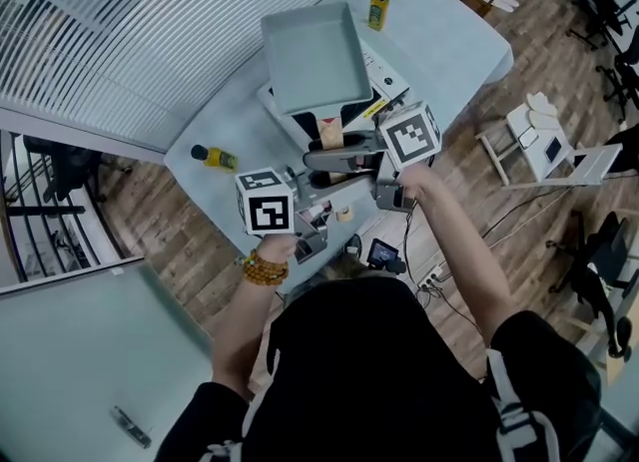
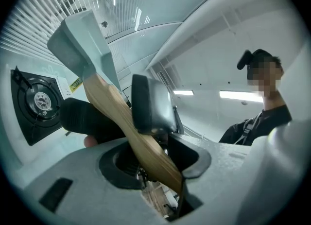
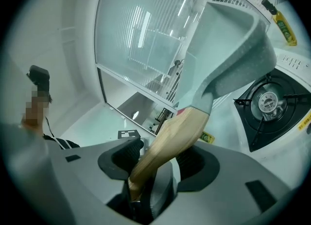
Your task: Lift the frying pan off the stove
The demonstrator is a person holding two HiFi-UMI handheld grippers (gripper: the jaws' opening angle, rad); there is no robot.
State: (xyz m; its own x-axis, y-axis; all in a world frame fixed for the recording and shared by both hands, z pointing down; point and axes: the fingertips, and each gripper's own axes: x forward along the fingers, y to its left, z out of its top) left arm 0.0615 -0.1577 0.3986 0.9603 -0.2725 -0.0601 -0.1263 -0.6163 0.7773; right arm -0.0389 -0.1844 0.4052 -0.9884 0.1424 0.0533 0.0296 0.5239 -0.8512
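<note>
Your left tool (image 2: 119, 114) and right tool (image 3: 160, 163) both clamp wooden handle (image 3: 172, 136) of frying pan (image 1: 315, 56) — pan hangs in air, clear above stove (image 3: 269, 105) at middle of table (image 1: 449, 41). Yellow bottle (image 1: 378, 5) upright near table's far edge — second bottle (image 1: 215, 158) lies near left edge.

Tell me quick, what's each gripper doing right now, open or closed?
Left gripper: closed on the frying pan's wooden handle.
Right gripper: closed on the same handle.
</note>
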